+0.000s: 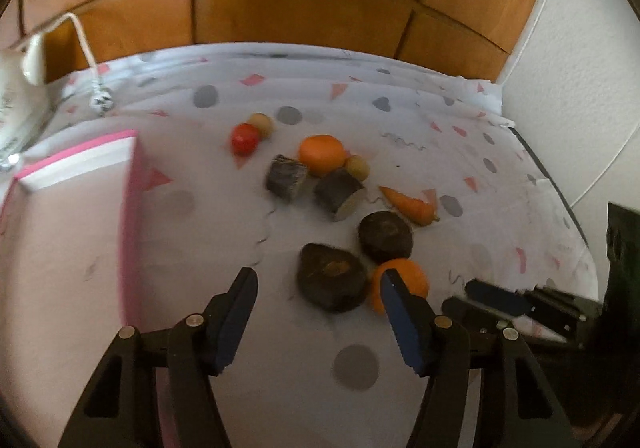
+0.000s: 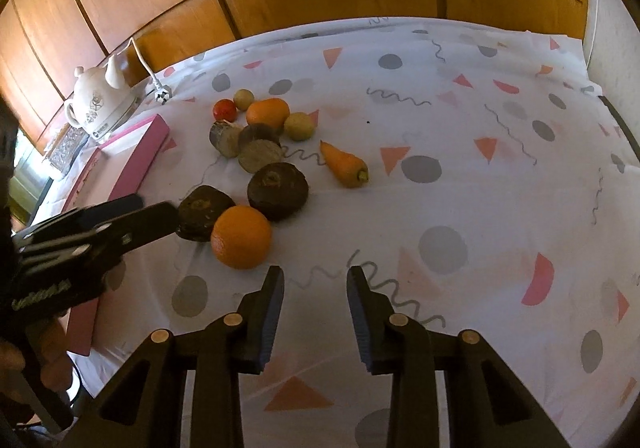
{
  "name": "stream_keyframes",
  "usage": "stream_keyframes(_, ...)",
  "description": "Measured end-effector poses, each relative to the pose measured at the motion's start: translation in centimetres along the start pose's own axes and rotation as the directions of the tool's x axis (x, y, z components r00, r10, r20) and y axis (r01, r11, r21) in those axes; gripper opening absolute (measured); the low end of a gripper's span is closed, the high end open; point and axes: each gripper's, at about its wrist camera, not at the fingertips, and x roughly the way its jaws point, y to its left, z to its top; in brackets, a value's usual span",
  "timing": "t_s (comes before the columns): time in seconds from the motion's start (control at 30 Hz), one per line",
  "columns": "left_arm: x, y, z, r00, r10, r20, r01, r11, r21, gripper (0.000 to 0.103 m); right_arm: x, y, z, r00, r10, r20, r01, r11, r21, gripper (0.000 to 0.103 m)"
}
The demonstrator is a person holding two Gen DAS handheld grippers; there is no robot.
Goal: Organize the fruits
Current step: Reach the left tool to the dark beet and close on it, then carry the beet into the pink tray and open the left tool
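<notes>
Two claws gape, empty — left claw [image 1: 316,280] | right claw [image 2: 315,272] | near orange [image 1: 404,280] half-hidden — left view blurred

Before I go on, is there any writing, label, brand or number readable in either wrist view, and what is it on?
Nothing can be read for certain.
Left gripper body, right wrist view: pale lettering, too blurred to read.
White kettle: dark printed motif and a small mark on its base, too small to read.
Pink box: no text visible.
Tablecloth: only shapes and squiggles, no words.
</notes>
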Motion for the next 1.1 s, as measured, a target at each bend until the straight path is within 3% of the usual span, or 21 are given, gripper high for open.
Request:
stream_keyframes(0.17, 2.3, 0.2, 0.7, 1.0, 0.005, -0.028, -0.006, 0.999, -0.042, 0.063, 0.3, -0.4, -0.1, 1.0, 0.01, 0.003, -0.01, 1.0, 0.015, 0.033)
stream_keyframes(0.23, 3.2, 0.9, 0.6, 0.999, -0.026, -0.048, 0.022, 0.996, -0.084, 0.058, 0.2, -0.3, -0.1, 1.0, 0.018, 0.009, -0.018, 1.0, 0.015, 0.033)
stream_keyframes(0.3, 2.9, 1.5, 0.3, 0.997, -0.079, -0.025, 0.076, 0.991, -0.114, 0.044, 0.2, 0.0, 0.0, 0.999, 0.029, 0.015, -0.029, 1.0, 0.003, 0.033)
stream_keyframes(0.5, 1.5, 3.1, -0.8, 0.997, -0.076, -0.019, 0.073, 0.988, -0.14, 0.044, 0.3, 1.1, 0.0, 0.993, 0.119, 0.02, -0.119, 0.993, -0.018, 0.035)
stream_keyframes(0.67, 0.5, 2.7, -2.1, 1.0, -0.02, 0.014, 0.021, 0.998, -0.06, 0.044, 0.9, 2.3, 0.5, 0.987, 0.156, 0.023, -0.156, 0.988, -0.023, 0.047)
stream_keyframes(0.77, 1.0, 2.1, -2.0, 1.0, 0.012, 0.013, -0.012, 0.999, -0.031, 0.044, 1.3, 2.4, 0.9, 0.986, 0.163, 0.023, -0.163, 0.987, -0.001, 0.047)
stream_keyframes(1.0, 1.1, 2.5, -2.1, 1.0, 0.01, 0.012, -0.009, 0.999, -0.054, 0.043, 2.4, 2.7, 1.9, 0.987, 0.161, 0.013, -0.161, 0.987, 0.019, 0.047)
stream_keyframes(1.1, 0.9, 2.4, -2.2, 1.0, 0.012, 0.013, -0.011, 0.999, -0.052, 0.043, 2.9, 2.5, 1.8, 0.984, 0.179, -0.002, -0.179, 0.983, 0.036, 0.039)
